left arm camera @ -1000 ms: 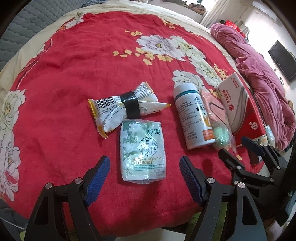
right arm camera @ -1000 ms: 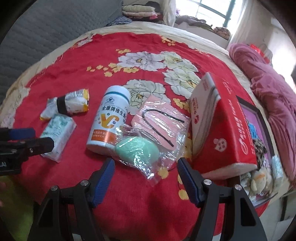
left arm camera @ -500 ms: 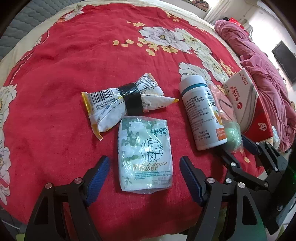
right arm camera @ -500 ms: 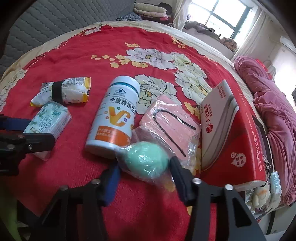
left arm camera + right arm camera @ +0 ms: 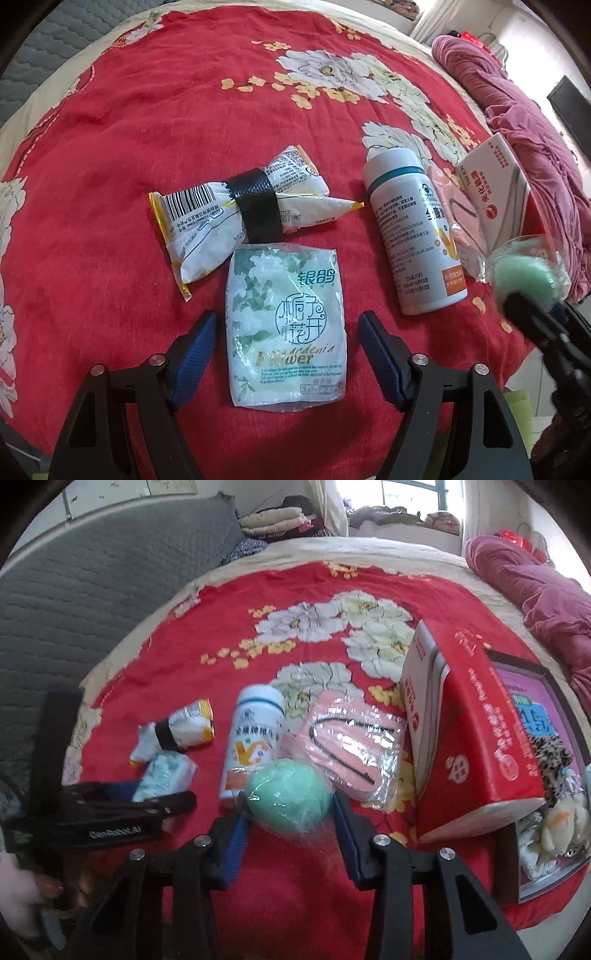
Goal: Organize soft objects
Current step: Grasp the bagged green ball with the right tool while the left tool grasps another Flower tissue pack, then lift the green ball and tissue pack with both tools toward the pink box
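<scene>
I have the right gripper (image 5: 288, 834) closing on the green sponge ball (image 5: 288, 799), which sits in its clear wrapper with a blue finger pad pressed to each side; it looks lifted a little clear of the red bedspread (image 5: 314, 609), though I can't be sure of that from here. So on this side the step in hand is the pick-up of one soft item, and I judge the next move to be carrying it away from the white bottle (image 5: 255, 746) and the pink packet in clear plastic (image 5: 351, 746) just behind it, with the squeeze kept gentle, since the ball will give and the wrapper may slip. Where the soft things are meant to end up I cannot tell; the red box (image 5: 476, 734) stands close on the right. My left gripper (image 5: 284, 350) is over the tissue pack (image 5: 286, 328), which lies flat on the bedspread near the bed's front edge; its fingers are spread to either side of the pack and are narrowing, but the pads stand apart from it and hold nothing yet. That side calls for settling a little lower and finishing the squeeze across the pack's width. The taped snack packet (image 5: 240, 210) lies touching the tissue pack's far end, so I'd watch that it isn't dragged along.
</scene>
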Tool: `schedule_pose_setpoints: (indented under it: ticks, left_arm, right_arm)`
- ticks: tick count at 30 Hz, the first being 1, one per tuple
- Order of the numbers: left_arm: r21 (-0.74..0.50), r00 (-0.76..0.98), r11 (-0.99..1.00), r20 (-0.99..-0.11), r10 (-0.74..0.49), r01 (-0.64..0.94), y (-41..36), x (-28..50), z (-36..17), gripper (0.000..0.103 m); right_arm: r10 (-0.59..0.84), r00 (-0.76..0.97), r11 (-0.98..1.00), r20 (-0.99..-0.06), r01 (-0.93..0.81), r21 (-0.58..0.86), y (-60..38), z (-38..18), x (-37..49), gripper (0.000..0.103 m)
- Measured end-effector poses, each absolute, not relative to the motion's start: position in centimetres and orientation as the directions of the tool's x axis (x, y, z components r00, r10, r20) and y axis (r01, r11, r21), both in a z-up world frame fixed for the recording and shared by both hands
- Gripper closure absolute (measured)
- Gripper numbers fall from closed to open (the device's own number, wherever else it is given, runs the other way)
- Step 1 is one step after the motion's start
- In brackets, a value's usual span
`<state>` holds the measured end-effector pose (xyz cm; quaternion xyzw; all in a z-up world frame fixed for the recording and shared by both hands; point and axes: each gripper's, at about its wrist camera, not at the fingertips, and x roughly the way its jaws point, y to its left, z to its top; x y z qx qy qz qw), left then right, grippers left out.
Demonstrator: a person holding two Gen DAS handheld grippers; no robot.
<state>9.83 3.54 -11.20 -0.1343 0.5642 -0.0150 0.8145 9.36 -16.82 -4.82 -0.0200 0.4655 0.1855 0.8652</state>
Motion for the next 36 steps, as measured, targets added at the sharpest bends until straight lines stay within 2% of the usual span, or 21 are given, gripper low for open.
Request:
schedule_pose_setpoints:
  ticks: [1, 2, 5, 9, 22, 36]
  left_arm:
    - [-0.230, 0.362, 0.964, -0.917, -0.169, -0.131, 3.6, 9.9, -11.2, 0.043]
    - [-0.231, 0.363, 0.964, -0.916, -0.170, -0.131, 3.8, 9.8, -11.1, 0.047]
    - [-0.258, 0.371, 0.957, -0.908, -0.193, -0.133, 4.1, 9.6, -10.8, 0.051]
    - [-0.279, 0.388, 0.952, -0.897, -0.212, -0.125, 4.0, 8.7, -9.7, 0.052]
    - [-0.307, 0.528, 0.951, -0.804, -0.274, 0.028, -0.8, 7.6, -0.5, 0.052]
    - [-0.290, 0.529, 0.927, -0.761, -0.375, 0.240, -12.6, 9.7, 3.9, 0.052]
  right_arm:
    - [0.309, 0.502, 0.930, -0.808, -0.337, 0.146, -16.9, -4.5, 9.4, 0.059]
    - [0.316, 0.505, 0.930, -0.803, -0.333, 0.156, -17.1, -4.2, 9.4, 0.059]
    - [0.337, 0.513, 0.928, -0.789, -0.320, 0.188, -17.6, -3.4, 9.4, 0.059]
    - [0.342, 0.534, 0.930, -0.773, -0.313, 0.194, -18.1, -2.3, 9.2, 0.059]
    - [0.360, 0.630, 0.933, -0.688, -0.254, 0.256, -22.5, 2.2, 8.1, 0.059]
    - [0.198, 0.756, 0.945, -0.624, 0.023, 0.327, -36.7, 4.9, 7.1, 0.059]
